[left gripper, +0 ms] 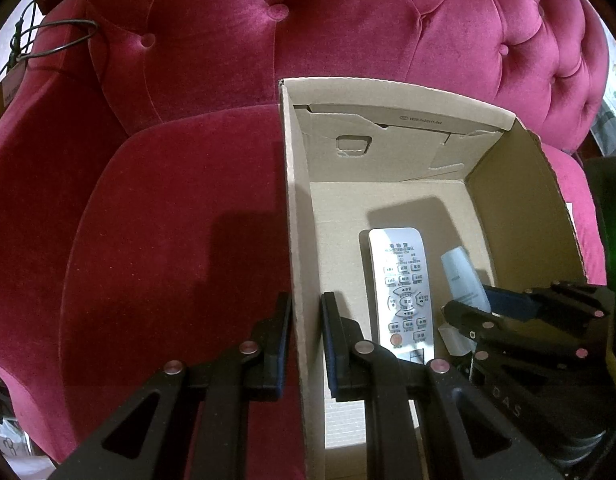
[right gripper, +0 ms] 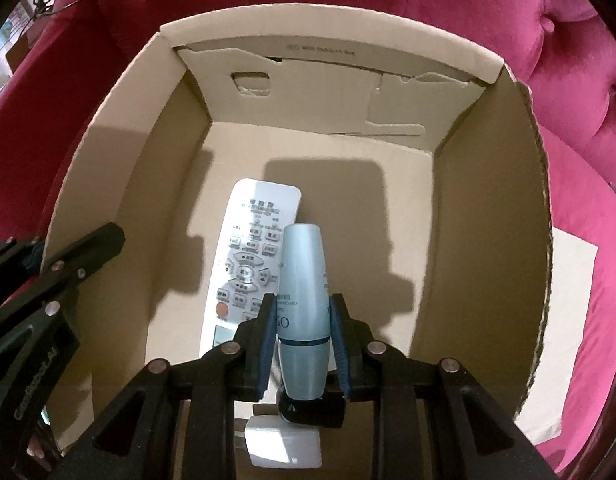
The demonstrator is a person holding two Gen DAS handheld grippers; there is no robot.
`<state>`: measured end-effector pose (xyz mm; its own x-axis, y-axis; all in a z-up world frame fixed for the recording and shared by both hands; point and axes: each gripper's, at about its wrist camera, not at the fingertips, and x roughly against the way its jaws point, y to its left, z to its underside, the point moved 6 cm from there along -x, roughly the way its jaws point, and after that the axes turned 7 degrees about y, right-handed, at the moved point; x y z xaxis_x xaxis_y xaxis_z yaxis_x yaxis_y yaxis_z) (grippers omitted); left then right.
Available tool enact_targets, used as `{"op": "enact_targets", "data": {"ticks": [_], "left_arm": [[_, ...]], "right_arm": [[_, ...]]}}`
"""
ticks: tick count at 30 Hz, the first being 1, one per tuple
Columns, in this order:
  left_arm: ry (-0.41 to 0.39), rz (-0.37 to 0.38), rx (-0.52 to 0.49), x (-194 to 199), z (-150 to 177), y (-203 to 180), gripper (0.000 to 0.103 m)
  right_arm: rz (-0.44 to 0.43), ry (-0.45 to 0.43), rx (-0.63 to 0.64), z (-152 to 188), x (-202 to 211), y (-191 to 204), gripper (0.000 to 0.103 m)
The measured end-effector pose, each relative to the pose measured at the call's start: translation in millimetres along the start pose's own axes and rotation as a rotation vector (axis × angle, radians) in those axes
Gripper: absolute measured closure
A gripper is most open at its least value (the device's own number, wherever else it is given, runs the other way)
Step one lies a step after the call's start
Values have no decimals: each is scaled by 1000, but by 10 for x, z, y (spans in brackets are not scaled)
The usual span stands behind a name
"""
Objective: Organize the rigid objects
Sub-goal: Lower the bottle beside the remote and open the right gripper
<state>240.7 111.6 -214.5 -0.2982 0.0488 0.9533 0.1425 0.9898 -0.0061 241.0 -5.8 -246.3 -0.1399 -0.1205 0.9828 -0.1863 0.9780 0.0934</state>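
Bottle sits clamped between right claw pads over remote; left claw apparently pinches box wall.

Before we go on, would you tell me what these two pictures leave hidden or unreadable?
- White object beneath the light-blue bottle: right wrist view, hidden by the right tongs; identity unclear.
- Remote control near end: left wrist view, covered by the left tongs.
- Bottle label: blocked by pads.
- Cardboard box near wall: cut off.
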Motion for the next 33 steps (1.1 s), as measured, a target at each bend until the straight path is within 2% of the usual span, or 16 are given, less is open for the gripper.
{"op": "enact_targets", "data": {"ticks": [11, 15, 26, 33], "left_arm": [[-1, 2, -1, 7, 2, -14, 87], [-1, 4, 1, 6, 2, 10, 87], [-1, -1, -3, 10, -1, 12, 87], [-1, -1, -3, 8, -1, 8, 87]], "right_arm": [[-14, -7, 0, -20, 9, -19, 74], [-12, -31, 7, -21, 117, -40, 67], [-16, -96, 12, -27, 465, -49, 64], [-8, -144, -4, -67, 774, -186, 54]]}}
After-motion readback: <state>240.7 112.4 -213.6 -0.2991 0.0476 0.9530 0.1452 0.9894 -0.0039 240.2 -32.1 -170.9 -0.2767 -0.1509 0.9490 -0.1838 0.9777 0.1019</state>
